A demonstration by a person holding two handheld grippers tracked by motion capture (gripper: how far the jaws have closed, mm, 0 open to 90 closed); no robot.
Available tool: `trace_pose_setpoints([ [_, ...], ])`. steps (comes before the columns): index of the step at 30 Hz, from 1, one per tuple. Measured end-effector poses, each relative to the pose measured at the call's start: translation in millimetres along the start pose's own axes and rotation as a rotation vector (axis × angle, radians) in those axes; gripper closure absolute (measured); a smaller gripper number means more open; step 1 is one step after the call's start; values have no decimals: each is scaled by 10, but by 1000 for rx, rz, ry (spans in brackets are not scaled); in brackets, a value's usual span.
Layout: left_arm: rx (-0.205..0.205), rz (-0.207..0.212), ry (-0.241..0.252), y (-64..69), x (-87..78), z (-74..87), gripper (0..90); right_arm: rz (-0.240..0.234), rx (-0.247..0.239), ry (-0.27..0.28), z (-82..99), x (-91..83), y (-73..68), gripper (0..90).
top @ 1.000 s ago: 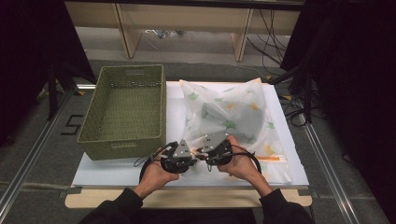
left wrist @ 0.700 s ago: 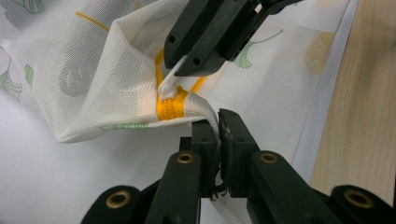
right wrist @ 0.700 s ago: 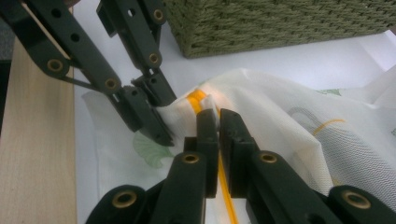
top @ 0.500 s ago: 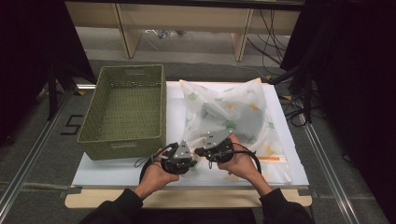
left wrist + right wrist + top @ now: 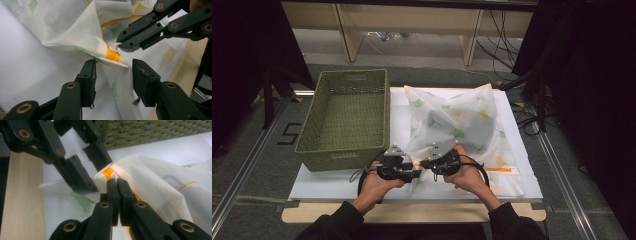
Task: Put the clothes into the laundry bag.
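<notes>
A thin white mesh bag (image 5: 457, 125), printed with leaves, lay on the white table (image 5: 327, 182) right of the green woven basket (image 5: 347, 117). It looked light, limp and easily snagged. My right gripper (image 5: 117, 185) was pinched shut on its near-left corner beside the orange zipper end (image 5: 112, 54); my left gripper (image 5: 113, 75) stood apart around that corner. Something dark, I think, sat inside.

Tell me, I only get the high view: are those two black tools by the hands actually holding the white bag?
Observer: The right gripper is shut on the mesh bag, beside its orange zipper end.
Operator: And the left one?
Observer: The left gripper is open, jaws either side of that same corner.
Operator: What's behind them?
Observer: The green basket, right by the bag.
</notes>
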State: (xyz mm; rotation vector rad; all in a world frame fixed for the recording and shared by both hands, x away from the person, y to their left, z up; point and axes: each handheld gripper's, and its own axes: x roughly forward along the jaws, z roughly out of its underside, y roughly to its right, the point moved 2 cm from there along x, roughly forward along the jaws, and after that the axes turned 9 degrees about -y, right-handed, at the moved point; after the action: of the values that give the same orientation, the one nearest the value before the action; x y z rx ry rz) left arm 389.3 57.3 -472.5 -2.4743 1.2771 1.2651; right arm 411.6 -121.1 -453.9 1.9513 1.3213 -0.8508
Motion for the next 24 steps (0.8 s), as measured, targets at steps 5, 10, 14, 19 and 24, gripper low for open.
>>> trace_pose_setpoints([
  [5, 17, -17, -11, 5, 5, -1, 611, -6, -9, 1, -3, 22, -4, 900],
  [10, 47, -6, -5, -20, 32, 3, 729, 12, 0, 0, 5, 8, 14, 900],
  [14, 108, -32, 1, -13, 26, -3, 821, 6, 31, 32, 6, -22, 37, 900],
  [19, 139, -54, -4, 15, 19, -15, 850, -30, 74, 89, 12, -24, 73, 900],
  [24, 177, -75, -17, 34, 24, -16, 853, -28, 85, 86, 6, -10, 65, 900],
])
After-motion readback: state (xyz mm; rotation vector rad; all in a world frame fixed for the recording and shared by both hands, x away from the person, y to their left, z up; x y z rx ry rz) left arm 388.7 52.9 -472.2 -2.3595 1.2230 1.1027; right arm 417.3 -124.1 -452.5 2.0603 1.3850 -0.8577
